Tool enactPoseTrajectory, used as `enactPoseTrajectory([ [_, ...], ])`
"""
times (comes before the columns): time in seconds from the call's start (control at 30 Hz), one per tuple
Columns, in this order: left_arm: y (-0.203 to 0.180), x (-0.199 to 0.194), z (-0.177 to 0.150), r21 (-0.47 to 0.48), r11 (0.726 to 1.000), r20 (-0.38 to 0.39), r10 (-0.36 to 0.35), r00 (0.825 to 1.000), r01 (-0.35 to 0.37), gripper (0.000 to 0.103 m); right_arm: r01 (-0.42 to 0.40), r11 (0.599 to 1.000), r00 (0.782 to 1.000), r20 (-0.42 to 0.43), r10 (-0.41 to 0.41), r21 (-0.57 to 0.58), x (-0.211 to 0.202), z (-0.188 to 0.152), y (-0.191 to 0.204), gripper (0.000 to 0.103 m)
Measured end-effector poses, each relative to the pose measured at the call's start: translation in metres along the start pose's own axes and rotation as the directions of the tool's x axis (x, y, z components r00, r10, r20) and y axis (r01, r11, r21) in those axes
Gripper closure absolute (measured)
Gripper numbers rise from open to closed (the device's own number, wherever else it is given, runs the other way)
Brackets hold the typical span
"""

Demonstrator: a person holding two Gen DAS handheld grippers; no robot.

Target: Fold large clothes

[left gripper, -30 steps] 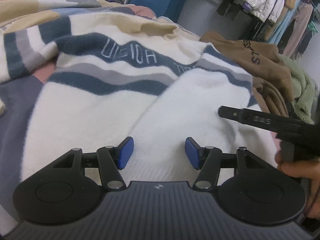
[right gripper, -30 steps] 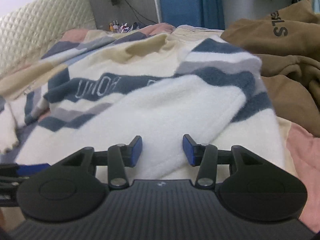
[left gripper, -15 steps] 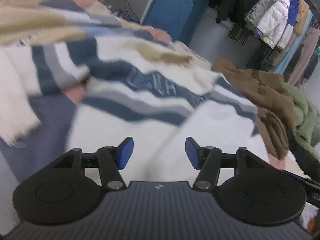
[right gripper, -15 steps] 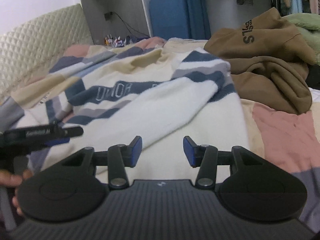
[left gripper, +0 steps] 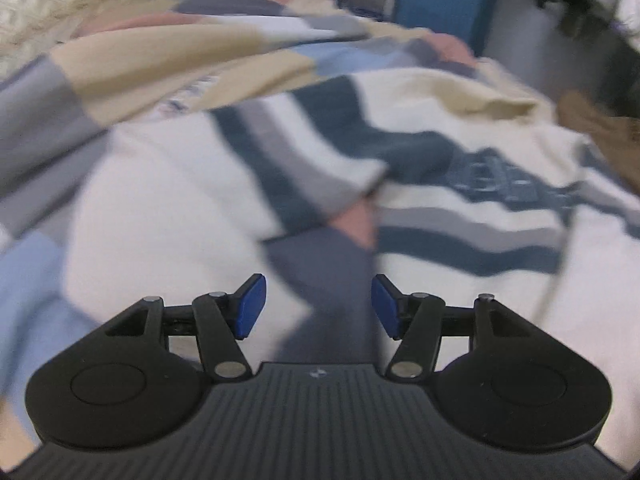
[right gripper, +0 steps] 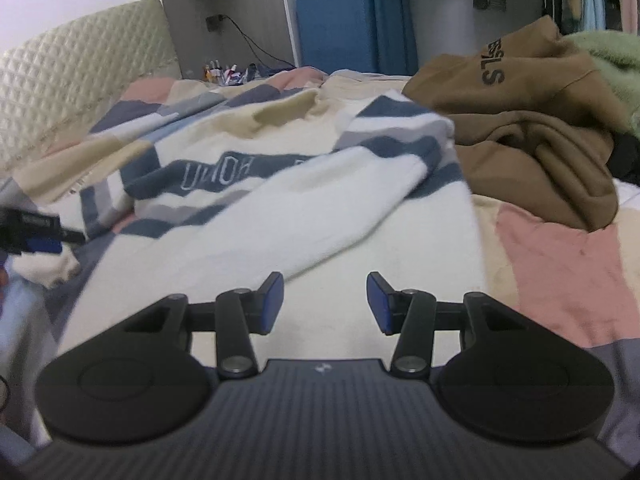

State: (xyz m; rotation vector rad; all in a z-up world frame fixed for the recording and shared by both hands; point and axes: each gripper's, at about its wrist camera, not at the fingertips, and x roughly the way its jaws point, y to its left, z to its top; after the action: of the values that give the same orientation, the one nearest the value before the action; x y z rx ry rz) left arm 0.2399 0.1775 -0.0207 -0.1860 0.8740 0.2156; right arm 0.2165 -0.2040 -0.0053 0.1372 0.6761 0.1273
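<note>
Far left of the right wrist view, the left gripper [right gripper: 60, 236] pokes in with its jaws apart, empty, right by a sleeve cuff [right gripper: 48, 268]. The cream striped sweater [right gripper: 280, 208] sprawls across the middle of the patchwork bedspread [right gripper: 560, 272]. Right gripper [right gripper: 324, 300] hovers over it at bottom center, released too. Brown hoodie [right gripper: 520, 128] is heaped upper right.

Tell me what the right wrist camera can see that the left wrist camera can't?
Only the right wrist view shows the brown hoodie fully, the green fleece, the quilted headboard sharply and the left gripper at its edge. Only the left wrist view shows the sweater's spread-out sleeve. Both show the striped sweater on the patchwork bedspread.
</note>
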Motion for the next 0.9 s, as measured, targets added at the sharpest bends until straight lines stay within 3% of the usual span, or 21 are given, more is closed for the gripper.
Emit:
enactPoseTrajectory([
  [0.07,0.006,0.002,-0.003,0.013,1.0,0.009,0.025,1.0,-0.025,0.039,-0.022,1.0,1.0,0.01,0.022,0.014,0.0,0.002,0.0,0.054],
  [0.23,-0.005,0.017,-0.007,0.069,0.998,-0.049,0.005,0.999,-0.002,0.039,-0.059,0.995,0.998,0.02,0.058,0.079,0.004,0.005,-0.006,0.054],
  [0.33,-0.018,0.035,-0.015,0.153,0.981,-0.062,0.129,0.99,-0.118,0.039,-0.066,0.992,0.998,0.012,0.066,0.108,0.007,0.006,-0.011,0.054],
  [0.43,-0.022,0.047,-0.023,0.197,0.96,-0.045,0.209,0.977,-0.197,0.042,-0.076,0.988,0.997,0.003,0.076,0.135,0.01,0.005,-0.015,0.054],
  [0.53,-0.026,0.049,-0.025,0.235,0.926,-0.01,0.307,0.952,-0.296,0.067,-0.082,0.986,0.997,-0.003,0.083,0.147,0.013,0.005,-0.016,0.054],
  [0.57,-0.026,0.048,-0.024,0.239,0.917,-0.005,0.331,0.944,-0.321,0.084,-0.084,0.986,0.996,-0.004,0.085,0.147,0.014,0.005,-0.016,0.054],
  [0.6,-0.025,0.045,-0.023,0.234,0.912,0.003,0.346,0.938,-0.337,0.088,-0.084,0.986,0.996,-0.005,0.085,0.147,0.014,0.005,-0.015,0.054],
  [0.73,-0.026,0.014,-0.012,0.235,0.896,0.091,0.367,0.926,-0.378,0.09,-0.089,0.984,0.996,-0.007,0.091,0.154,0.014,0.005,-0.016,0.054],
  [0.83,-0.036,-0.021,0.004,0.241,0.9,0.156,0.333,0.93,-0.363,0.09,-0.101,0.983,0.995,0.001,0.102,0.154,0.011,0.005,-0.016,0.054],
  [0.9,-0.053,-0.049,0.014,0.3,0.882,0.213,0.31,0.927,-0.364,0.091,-0.109,0.98,0.994,-0.002,0.111,0.165,0.01,0.005,-0.017,0.054],
])
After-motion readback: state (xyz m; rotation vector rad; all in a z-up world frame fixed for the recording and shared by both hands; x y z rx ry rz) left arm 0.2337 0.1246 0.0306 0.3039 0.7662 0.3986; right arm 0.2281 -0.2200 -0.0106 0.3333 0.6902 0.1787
